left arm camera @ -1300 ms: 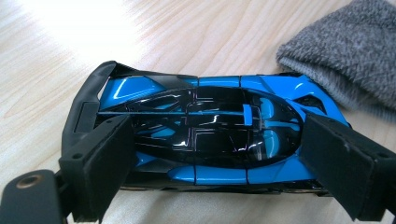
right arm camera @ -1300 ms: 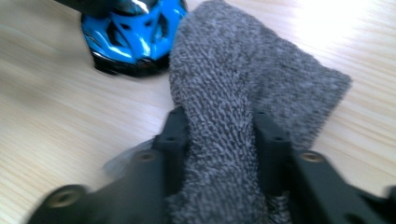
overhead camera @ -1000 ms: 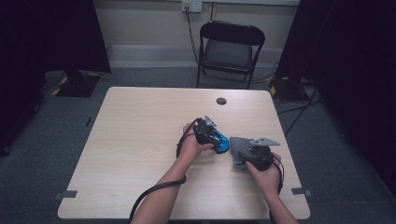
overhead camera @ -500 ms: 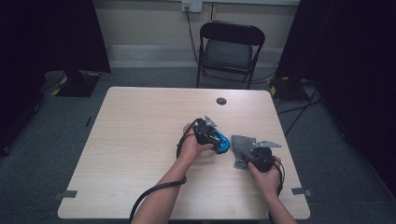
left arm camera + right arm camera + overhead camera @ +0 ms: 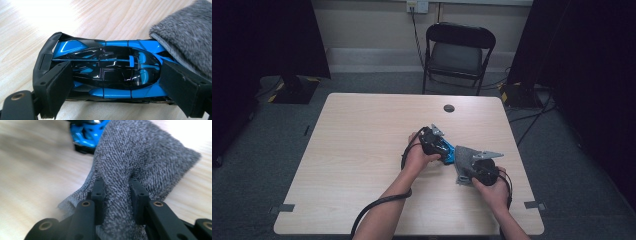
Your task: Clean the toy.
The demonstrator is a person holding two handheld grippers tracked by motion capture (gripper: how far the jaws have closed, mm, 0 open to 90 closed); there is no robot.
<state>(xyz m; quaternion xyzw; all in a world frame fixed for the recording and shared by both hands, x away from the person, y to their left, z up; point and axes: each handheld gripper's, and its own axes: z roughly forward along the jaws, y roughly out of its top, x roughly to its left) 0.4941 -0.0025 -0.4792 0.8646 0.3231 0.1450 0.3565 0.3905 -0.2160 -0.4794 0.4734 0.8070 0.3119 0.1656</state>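
Cloth (image 5: 464, 161) right of toy car (image 5: 447, 151)

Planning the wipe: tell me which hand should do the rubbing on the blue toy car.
Right. The right gripper is pinched on the grey cloth, whose edge lies against the blue toy car. The left gripper clamps the car end to end on the table, so it likely steadies.
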